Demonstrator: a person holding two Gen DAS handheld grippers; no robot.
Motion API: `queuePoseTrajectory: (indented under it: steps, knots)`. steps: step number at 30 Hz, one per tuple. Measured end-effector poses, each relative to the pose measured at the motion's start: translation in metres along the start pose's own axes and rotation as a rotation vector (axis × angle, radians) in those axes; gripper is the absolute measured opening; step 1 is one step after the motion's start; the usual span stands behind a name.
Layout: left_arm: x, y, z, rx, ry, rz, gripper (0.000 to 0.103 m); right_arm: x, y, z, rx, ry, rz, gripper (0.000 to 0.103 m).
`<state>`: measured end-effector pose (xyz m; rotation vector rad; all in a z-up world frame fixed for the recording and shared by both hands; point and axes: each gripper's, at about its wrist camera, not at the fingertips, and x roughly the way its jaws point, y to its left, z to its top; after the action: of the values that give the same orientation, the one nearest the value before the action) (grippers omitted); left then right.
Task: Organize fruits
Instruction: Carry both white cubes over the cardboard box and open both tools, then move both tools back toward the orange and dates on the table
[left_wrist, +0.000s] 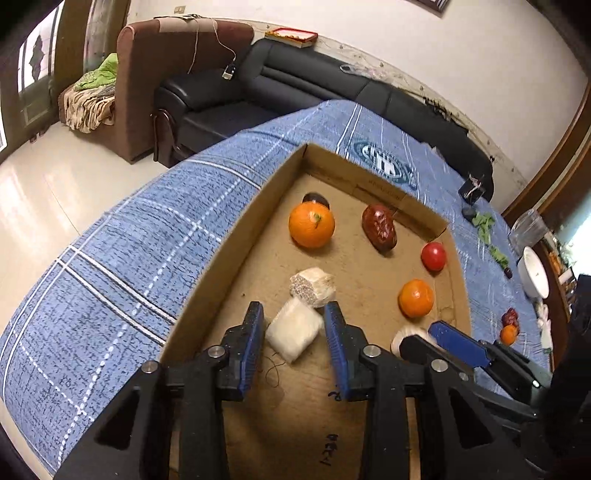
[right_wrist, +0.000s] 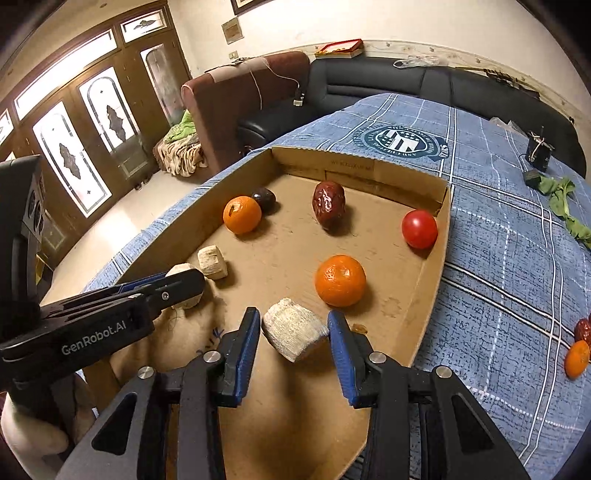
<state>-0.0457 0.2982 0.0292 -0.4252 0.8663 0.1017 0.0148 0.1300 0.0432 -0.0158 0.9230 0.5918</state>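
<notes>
Shallow brown cardboard tray (right_wrist: 430, 295) on blue plaid cloth (right_wrist: 517, 258). Left gripper (left_wrist: 293, 321) jaws apart around pale wrapped block (left_wrist: 293, 334). Right gripper (right_wrist: 291, 326) loosely straddling ridged white chunk (right_wrist: 293, 332). Oranges, date, tomato spread toward far walls; centre floor bare.

Oranges (right_wrist: 340, 280), date (right_wrist: 328, 202), tomato (right_wrist: 419, 229) in box (right_wrist: 424, 295), box on cloth (right_wrist: 498, 258)

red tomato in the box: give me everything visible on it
The red tomato is small, round, smooth and glossy, with a light highlight on top, and looks whole. It sits on the floor of the cardboard box near the far right corner, close to the right wall; contact with the wall is unclear. No other fruit touches it.
</notes>
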Motion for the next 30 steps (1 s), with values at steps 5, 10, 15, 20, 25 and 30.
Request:
queuePoseTrajectory:
  steps: [5,10,15,20,25,30]
  knots:
    - [-0.031,-0.001,0.002,-0.012,-0.078,-0.011,0.045,-0.038,-0.002,-0.007,0.012,-0.096,-0.04,0.053]
    - [-0.059,-0.014,0.001,-0.009,-0.163,-0.029,0.056,-0.076,-0.018,-0.028,0.091,-0.187,-0.136,0.069]
    - [-0.075,-0.026,-0.003,0.002,-0.198,-0.056,0.059,-0.067,-0.017,-0.048,0.09,-0.112,-0.18,0.069]
    - [-0.087,-0.035,-0.008,0.032,-0.224,-0.029,0.059,-0.05,0.004,-0.063,-0.007,-0.036,-0.211,0.069]
    - [-0.098,-0.04,-0.01,0.05,-0.257,-0.011,0.063,-0.044,0.03,-0.072,-0.129,0.001,-0.258,0.07]
    - [-0.107,-0.044,-0.011,0.058,-0.278,-0.015,0.063,-0.042,0.019,-0.073,-0.061,0.036,-0.208,0.07]
